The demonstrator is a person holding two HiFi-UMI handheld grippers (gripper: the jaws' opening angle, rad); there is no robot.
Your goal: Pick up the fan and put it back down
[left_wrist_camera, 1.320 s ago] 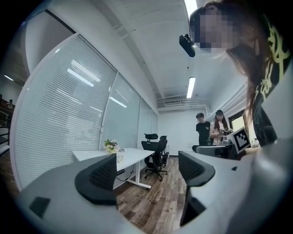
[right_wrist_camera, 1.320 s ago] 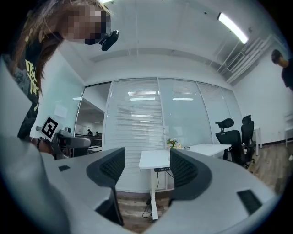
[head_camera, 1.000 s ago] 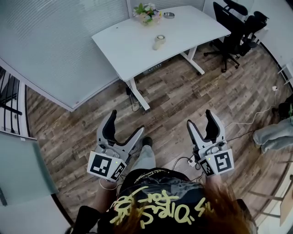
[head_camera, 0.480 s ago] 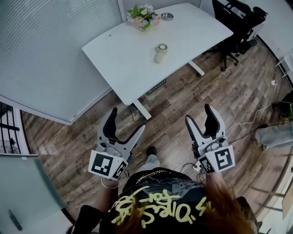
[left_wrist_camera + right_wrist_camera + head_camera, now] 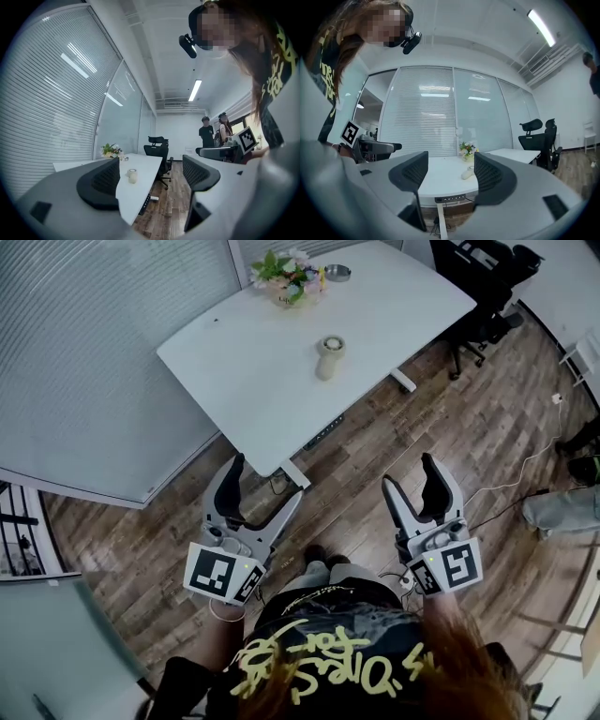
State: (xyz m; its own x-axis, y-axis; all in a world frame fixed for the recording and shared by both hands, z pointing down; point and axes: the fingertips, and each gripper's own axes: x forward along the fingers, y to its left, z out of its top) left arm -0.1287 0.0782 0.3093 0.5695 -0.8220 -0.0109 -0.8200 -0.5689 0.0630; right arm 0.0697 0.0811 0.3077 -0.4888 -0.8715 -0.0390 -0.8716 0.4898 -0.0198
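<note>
Fan [image 5: 328, 355] is small and cream with a round head. Blades and buttons are too small to read, and whether it stands or lies is unclear. It sits near the middle of the white table [image 5: 253, 371], well apart from both grippers, at about 12 o'clock from them in the head view.

In the left gripper view the fan [image 5: 132, 176] shows on the tabletop between the two pads, nearer the left pad and far behind it. In the right gripper view the fan [image 5: 467, 174] shows just beside the right pad, which may cut off its edge.

The left gripper [image 5: 264, 486] has its jaws spread wide with nothing between them; its own view [image 5: 150, 178] shows only table and floor in the gap. The right gripper [image 5: 410, 476] is also wide and empty, as its own view [image 5: 450, 173] confirms. Both point toward the table over the wood floor [image 5: 375, 446]. The hands are mostly hidden behind the marker cubes.

A flower bunch [image 5: 286, 276] is at 11 o'clock from the fan, and a small grey round dish [image 5: 337, 272] is at 12 o'clock, its contents unreadable. A black office chair [image 5: 487, 287] at 2 o'clock is cut by the top edge. A grey trouser leg [image 5: 562, 507] is cut off at the right edge, at 3 o'clock. Two people [image 5: 213, 133] stand far back in the left gripper view.
</note>
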